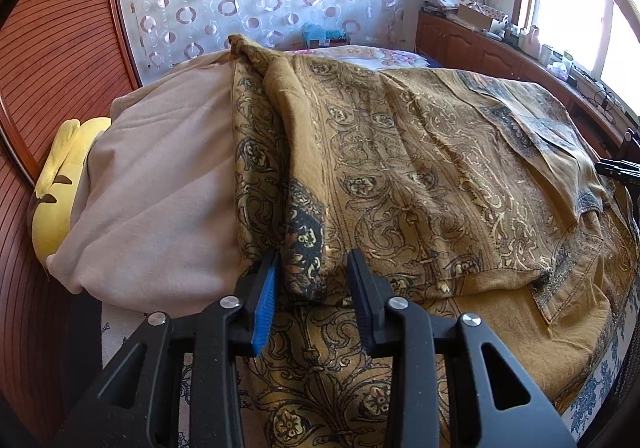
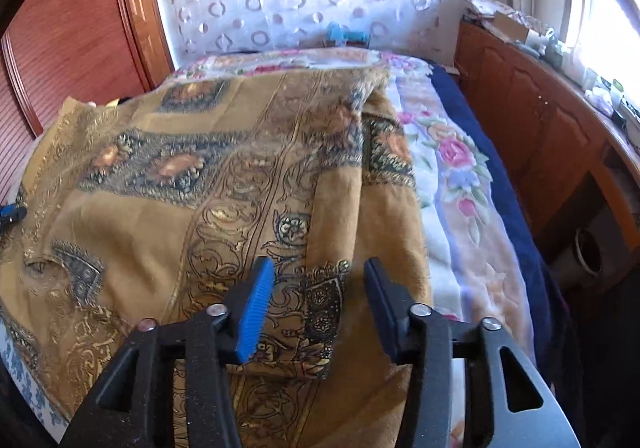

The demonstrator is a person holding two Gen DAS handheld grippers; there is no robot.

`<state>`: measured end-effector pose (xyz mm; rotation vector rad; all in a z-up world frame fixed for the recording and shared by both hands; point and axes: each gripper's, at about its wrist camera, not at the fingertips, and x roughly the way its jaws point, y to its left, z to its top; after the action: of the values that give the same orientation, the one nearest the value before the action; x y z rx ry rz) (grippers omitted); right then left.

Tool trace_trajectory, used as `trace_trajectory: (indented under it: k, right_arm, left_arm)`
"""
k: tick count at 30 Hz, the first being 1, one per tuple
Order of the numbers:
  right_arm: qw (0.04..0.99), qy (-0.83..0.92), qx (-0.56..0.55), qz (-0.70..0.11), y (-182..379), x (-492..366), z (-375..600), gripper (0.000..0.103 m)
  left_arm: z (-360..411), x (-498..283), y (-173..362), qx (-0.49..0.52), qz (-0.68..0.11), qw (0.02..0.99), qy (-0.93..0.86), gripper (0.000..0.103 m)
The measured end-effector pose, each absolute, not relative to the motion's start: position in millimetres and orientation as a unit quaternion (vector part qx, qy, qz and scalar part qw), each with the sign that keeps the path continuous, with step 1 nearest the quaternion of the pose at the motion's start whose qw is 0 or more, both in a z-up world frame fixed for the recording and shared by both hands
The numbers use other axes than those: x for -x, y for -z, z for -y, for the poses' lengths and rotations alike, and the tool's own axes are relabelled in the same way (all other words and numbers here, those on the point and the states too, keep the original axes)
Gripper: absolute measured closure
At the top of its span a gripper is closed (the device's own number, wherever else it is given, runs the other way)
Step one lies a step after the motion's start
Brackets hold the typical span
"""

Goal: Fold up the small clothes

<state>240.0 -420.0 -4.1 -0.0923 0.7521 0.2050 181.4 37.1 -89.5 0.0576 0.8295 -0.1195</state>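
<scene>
A mustard-brown garment with a dark paisley print [image 1: 400, 168] lies spread over the bed, partly folded. My left gripper [image 1: 314, 264] stands over its near left edge. A raised ridge of the cloth with a dark patch [image 1: 306, 240] lies between the blue pads, and a gap shows beside the right pad. In the right wrist view the same garment [image 2: 180, 188] covers the bed's left part. My right gripper [image 2: 318, 272] is open around a folded edge strip [image 2: 324, 288], with its pads apart from the cloth. The right gripper's tip [image 1: 618, 168] shows at the left view's right edge.
A beige pillow or quilt [image 1: 160, 188] and a yellow plush toy [image 1: 56, 200] lie to the left. A floral blanket [image 2: 452, 176] with a dark blue border covers the bed's right side. A wooden cabinet [image 2: 540, 120] runs along the right under a window. A wooden headboard stands at the left.
</scene>
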Motion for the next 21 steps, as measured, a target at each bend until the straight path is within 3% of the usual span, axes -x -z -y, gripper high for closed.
trace_trajectory:
  k: [1, 6, 8, 21]
  right_arm:
    - [0.924, -0.103, 0.050, -0.365, 4.4, -239.2, 417.4, 0.065]
    - [0.922, -0.117, 0.091, -0.357, 3.3, -232.6, 402.2, 0.093]
    - [0.921, -0.120, 0.104, -0.356, 2.9, -230.3, 399.5, 0.098]
    - [0.948, -0.155, 0.081, -0.265, -57.5, -164.9, 418.1, 0.100]
  left_arm:
    - [-36.2, -180.9, 88.6, -0.030, -0.401, 0.913, 0.064, 0.089]
    - [-34.0, -174.2, 78.6, -0.020, -0.385, 0.919, 0.080, 0.097]
    - [-32.1, -167.8, 68.1, -0.015, -0.372, 0.923, 0.094, 0.098]
    - [-40.3, -107.8, -2.4, 0.026, -0.281, 0.949, 0.140, 0.099]
